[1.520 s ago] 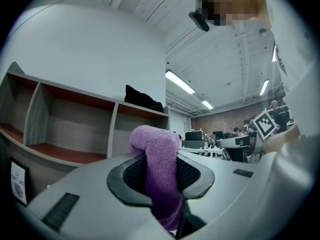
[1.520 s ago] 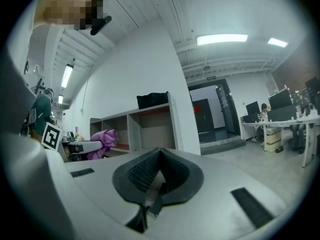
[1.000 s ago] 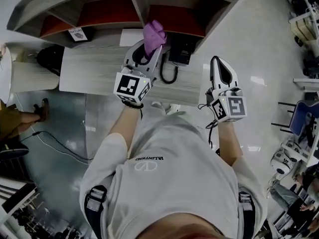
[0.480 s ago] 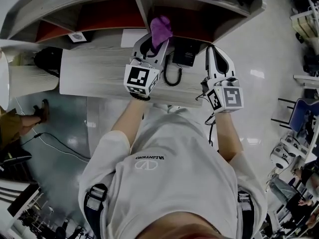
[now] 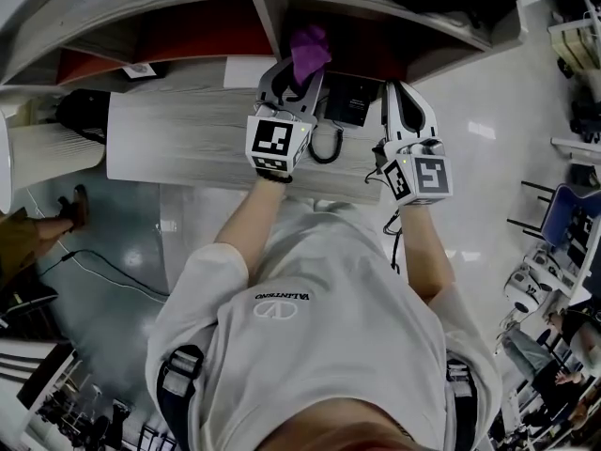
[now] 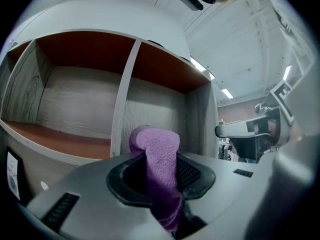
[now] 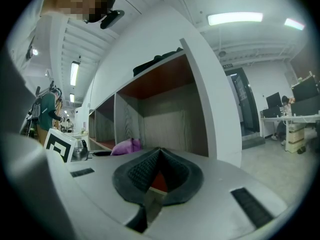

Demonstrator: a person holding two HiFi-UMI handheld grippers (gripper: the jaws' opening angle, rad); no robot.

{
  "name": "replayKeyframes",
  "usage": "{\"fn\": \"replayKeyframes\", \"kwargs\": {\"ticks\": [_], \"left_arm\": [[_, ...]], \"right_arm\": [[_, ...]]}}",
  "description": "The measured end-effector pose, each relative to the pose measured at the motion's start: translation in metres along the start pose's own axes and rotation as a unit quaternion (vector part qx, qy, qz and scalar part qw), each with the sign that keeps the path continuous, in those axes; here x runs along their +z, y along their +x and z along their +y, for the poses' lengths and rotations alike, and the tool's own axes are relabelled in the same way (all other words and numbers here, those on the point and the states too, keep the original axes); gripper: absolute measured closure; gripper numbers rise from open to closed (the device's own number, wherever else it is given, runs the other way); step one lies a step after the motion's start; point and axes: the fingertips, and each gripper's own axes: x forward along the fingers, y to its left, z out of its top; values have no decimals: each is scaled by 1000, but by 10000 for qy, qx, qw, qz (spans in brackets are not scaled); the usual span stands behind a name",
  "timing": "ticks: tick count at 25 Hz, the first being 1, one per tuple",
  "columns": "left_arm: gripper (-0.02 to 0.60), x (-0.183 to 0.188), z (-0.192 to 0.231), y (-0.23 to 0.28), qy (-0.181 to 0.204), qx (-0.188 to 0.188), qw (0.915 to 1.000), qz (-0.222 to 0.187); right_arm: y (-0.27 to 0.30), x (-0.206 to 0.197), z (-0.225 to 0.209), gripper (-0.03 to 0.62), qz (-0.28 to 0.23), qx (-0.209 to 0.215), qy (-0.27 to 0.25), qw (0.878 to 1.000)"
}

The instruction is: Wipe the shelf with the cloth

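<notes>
**Cloth carried up to the shelf mouth, wipe not yet begun**

The left tool [image 5: 296, 81] pinches the purple cloth [image 6: 157, 149] tight between its jaws, and a folded lump of it stands up above them. The right tool [image 5: 402, 97] is pressed together on nothing and hangs beside it, above the near edge of the tabletop [image 5: 178, 134].

Over the last second the left tool has travelled forward off the tabletop and toward the shelf [image 6: 75, 139]. The cloth now sits at the opening, just in front of the upright divider [image 6: 122, 109] and toward the right-hand compartment. The right tool has come forward too, by less.

I judge the approach nearly finished. The cloth appears to be short of the shelf board, though contact cannot be told from these views. What remains is to press it onto the board and sweep.
</notes>
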Motion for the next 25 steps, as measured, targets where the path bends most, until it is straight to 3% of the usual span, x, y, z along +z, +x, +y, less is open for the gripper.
{"fn": "replayKeyframes", "kwargs": {"ticks": [6,25], "left_arm": [[475,-11,8,15,167,164,9997,83],[476,-38,7,32,116,776,9959,454]], "right_arm": [[16,-11,-3,594,94,53,109,9999],[15,-23,-13,593,230,234,286,9991]]}}
